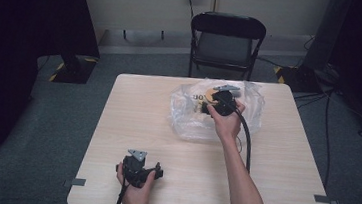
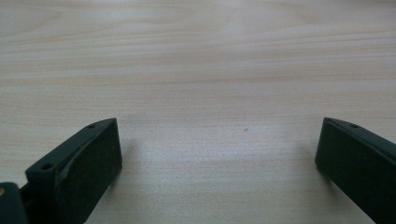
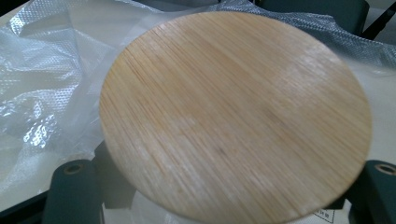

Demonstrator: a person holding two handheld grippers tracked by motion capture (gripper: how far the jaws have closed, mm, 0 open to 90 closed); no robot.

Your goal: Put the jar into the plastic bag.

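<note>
The right gripper (image 1: 217, 104), at twelve o'clock, grasps a round bamboo lid (image 3: 236, 114) above the crinkled clear plastic bag (image 1: 187, 120). The left gripper (image 1: 158, 171), at seven o'clock, rests with jaws released on the pale wooden surface (image 1: 133, 112).

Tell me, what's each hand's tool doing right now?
Left gripper: fingers open, over bare table. Right gripper: at plastic bag, round wooden disc between its fingers; grip unclear. Nothing in the way.

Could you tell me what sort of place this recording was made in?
Probably an indoor lab or recording room: a bare wooden table on grey carpet, a black folding chair, and black curtains at the sides.
</note>
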